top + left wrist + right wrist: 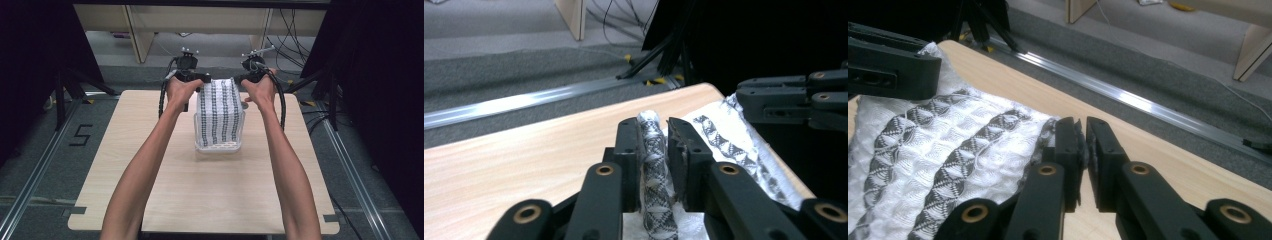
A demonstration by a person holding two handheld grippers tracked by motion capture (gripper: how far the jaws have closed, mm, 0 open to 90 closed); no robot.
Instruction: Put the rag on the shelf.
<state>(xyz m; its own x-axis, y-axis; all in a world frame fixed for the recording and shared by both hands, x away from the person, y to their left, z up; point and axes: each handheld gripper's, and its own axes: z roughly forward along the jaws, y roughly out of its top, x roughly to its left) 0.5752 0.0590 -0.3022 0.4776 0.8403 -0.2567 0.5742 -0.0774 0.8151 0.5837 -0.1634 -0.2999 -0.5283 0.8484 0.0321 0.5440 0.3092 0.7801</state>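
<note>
While each gripper, left [657,137] and right [1082,137], is clenched on a far corner, the patterned cloth [219,112] hangs toward the person, its length running front-to-back over the surface [150,165].

white cloth [219,115] with dark patterned stripes, held up by two corners, lower end on table

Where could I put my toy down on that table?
The table is bare in front of the cloth, between the arms, and along both side edges. It is crowded at the far edge, where both tools grip the cloth.
</note>
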